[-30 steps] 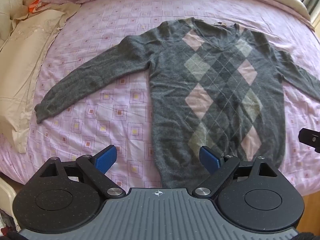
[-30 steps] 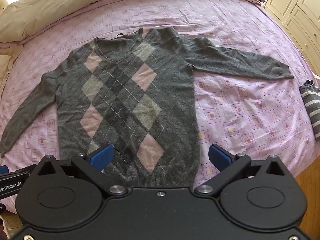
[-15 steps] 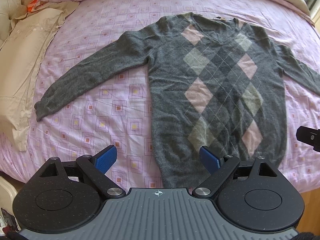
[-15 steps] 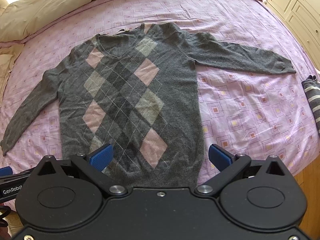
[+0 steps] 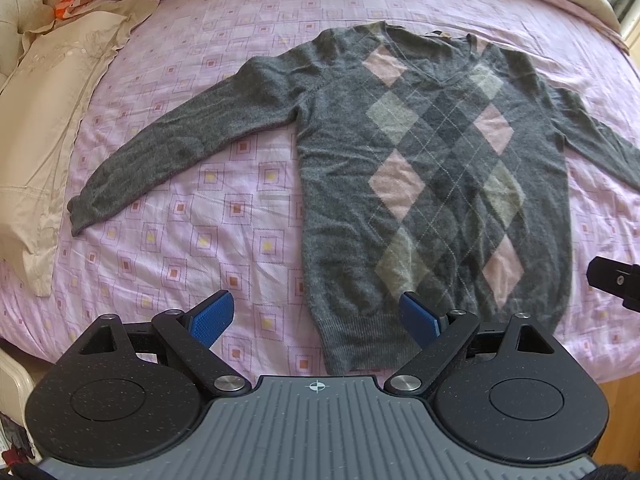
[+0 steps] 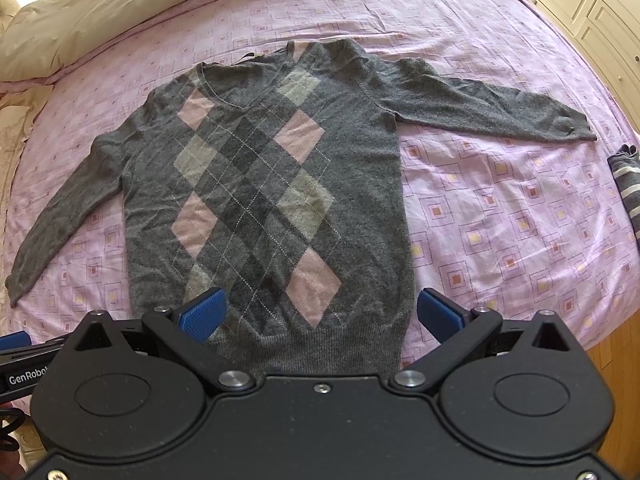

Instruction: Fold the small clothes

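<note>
Cream pillows [image 5: 48, 120] lie far left of my left tongs [image 5: 316, 316]; ahead, the grey argyle sweater [image 5: 432, 184] lies flat on pink patterned bedding [image 5: 192, 216]. Both tongs, right [image 6: 322, 312] included, gape empty over its hem. Cream cupboards [image 6: 592, 12] stand far right.

Left gripper [image 5: 314, 316]: hovering over the near edge of the bed, blue pads [image 5: 211, 317] standing wide apart, gripping nothing.
Sweater [image 5: 432, 184]: lying flat and face up ahead of the gripper, its hem corner sitting between the pads, nearer the right one.
Sleeve [image 5: 180, 148]: stretching away ahead and to the left.
Pink sheet [image 5: 200, 232]: showing beneath the left pad.
Beige pillow [image 5: 44, 120]: lying far left.
Other gripper [image 5: 616, 284]: peeking in at the right edge.
</note>
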